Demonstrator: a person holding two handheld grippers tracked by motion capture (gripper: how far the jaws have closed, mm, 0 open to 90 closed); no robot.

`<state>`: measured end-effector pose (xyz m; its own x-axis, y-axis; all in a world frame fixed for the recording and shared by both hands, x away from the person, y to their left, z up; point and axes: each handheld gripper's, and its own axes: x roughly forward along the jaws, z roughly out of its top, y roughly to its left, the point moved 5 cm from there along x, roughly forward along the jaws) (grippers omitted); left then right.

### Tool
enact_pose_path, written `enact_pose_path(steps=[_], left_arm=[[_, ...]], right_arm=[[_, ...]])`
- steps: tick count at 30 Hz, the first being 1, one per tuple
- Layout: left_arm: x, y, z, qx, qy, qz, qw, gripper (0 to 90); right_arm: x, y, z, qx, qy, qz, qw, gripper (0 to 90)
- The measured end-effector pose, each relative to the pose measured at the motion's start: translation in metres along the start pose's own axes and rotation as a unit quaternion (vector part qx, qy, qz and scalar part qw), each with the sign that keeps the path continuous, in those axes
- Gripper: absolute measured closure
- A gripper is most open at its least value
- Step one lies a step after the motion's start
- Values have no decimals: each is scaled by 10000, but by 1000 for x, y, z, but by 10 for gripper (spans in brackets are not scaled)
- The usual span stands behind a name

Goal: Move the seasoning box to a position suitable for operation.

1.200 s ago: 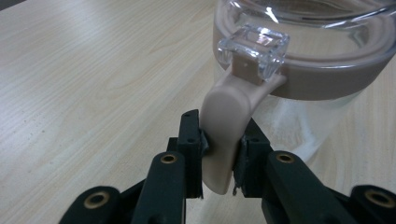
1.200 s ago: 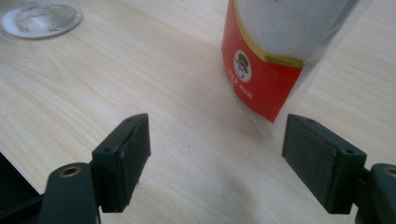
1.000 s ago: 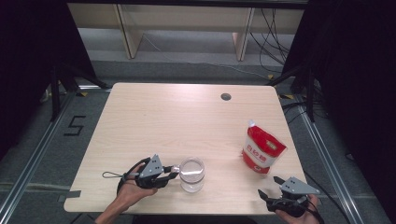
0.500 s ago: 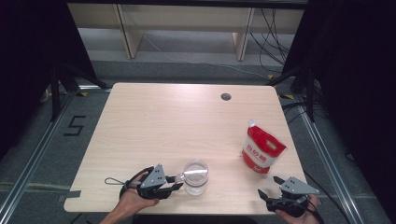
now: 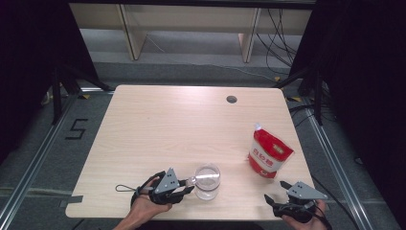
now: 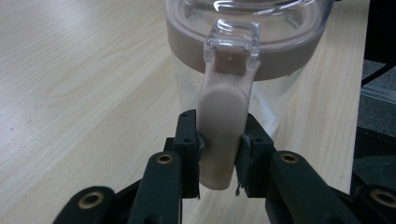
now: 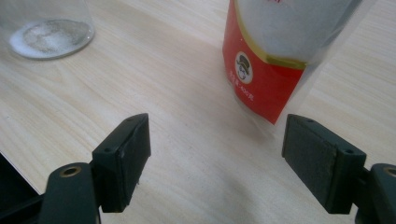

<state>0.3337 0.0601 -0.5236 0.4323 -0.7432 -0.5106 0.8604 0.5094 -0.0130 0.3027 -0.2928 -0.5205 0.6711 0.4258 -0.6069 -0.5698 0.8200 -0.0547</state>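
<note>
Pale wooden table (image 5: 158, 129), clear plastic jar at the near edge, left jaws on its latch

Left gripper (image 6: 217, 154) is nearly closed, pads squeezing the beige flip latch (image 6: 220, 126) hanging off the clear plastic jar (image 5: 207, 181) with the beige-rimmed lid. I'd pull slow and level so the jar doesn't tip. Right gripper (image 7: 217, 158) sits wide open and empty, aimed at the red and white stand-up pouch (image 7: 280, 51) just ahead; maybe brace the jar first.

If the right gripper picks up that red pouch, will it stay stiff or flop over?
The red pouch looks like soft film, so it would likely buckle when squeezed. It stands upright, apparently full, so probably heavy for its size and apt to tip if pushed high.
</note>
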Motion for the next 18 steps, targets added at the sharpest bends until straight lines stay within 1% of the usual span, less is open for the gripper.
enact_pose_path(steps=[3,5,7,8,9,10,11,12,13,14,15,16,17,18], left_arm=[[1,0,1,-4,9,12,10000,727],[3,0,2,44,10,-5,10000,727],[4,-1,2,13,9,-20,10000,727],[7,-3,4,59,-25,-37,10000,726],[7,-3,4,59,-25,-37,10000,726],[9,-6,5,81,-4,-72,9999,725],[11,-7,6,82,-18,-113,9999,725],[11,-8,7,60,14,-108,9999,726],[12,-7,7,88,30,-112,9999,725],[12,-7,7,107,78,-132,9998,726],[14,-8,8,59,37,-174,9998,726],[14,-8,8,90,36,-155,9998,725],[14,-8,8,90,36,-155,9998,725],[14,-7,8,78,38,-170,9998,725]], right_arm=[[0,1,0,44,35,44,10000,244],[0,1,0,68,16,38,10000,245],[0,1,0,70,20,42,10000,245],[0,1,0,72,24,45,10000,245],[0,1,0,72,24,45,10000,245],[0,-1,1,-65,-55,-18,10000,245],[1,-1,1,-55,-45,-7,10000,245],[0,0,0,30,-20,21,10000,245],[0,1,0,62,-22,35,10000,245],[0,0,0,9,-4,95,10000,245],[0,0,0,69,7,85,9999,245],[1,-1,0,5,-14,74,10000,245],[1,-1,0,5,-14,74,10000,245],[0,-1,-1,60,-5,72,10000,245]])
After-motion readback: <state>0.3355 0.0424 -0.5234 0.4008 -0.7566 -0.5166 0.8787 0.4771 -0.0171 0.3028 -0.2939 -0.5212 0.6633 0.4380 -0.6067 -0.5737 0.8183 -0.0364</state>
